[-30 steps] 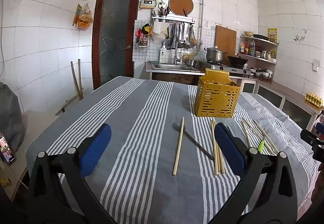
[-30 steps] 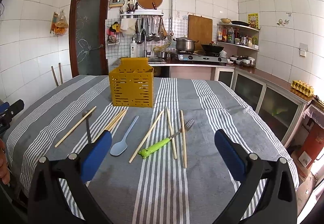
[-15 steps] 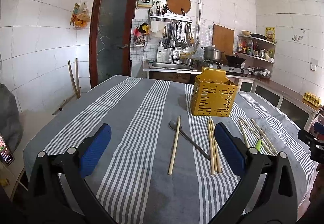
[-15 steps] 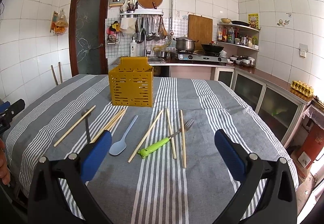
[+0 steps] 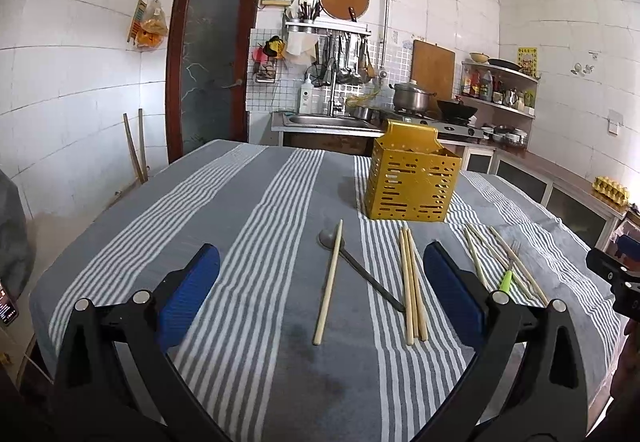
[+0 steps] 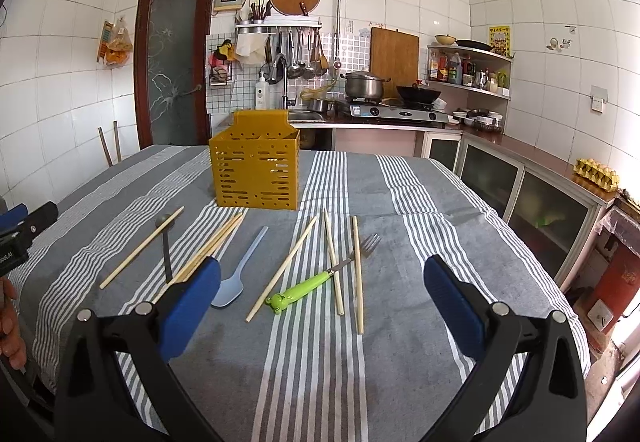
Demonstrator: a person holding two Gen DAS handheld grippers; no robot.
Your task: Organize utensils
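A yellow slotted utensil holder [image 5: 412,182] [image 6: 256,172] stands upright on the striped table. Wooden chopsticks lie loose in front of it: a single one [image 5: 329,278] across a dark metal spoon [image 5: 360,268], a bundle [image 5: 412,286], and more at the right [image 6: 332,262]. A light blue plastic spoon [image 6: 236,274] and a green-handled fork [image 6: 320,278] lie among them. My left gripper [image 5: 320,290] is open and empty above the single chopstick. My right gripper [image 6: 320,294] is open and empty above the fork.
The grey striped tablecloth [image 6: 400,210] covers the table. Behind it are a sink [image 5: 328,120], a stove with a pot [image 6: 364,86] and a wok, and glass-door cabinets [image 6: 520,194] along the right wall. A door [image 5: 208,62] is at the back left.
The left gripper has drifted a little forward and left, so the holder and chopsticks sit slightly closer. The right gripper has barely moved. Both stay open.
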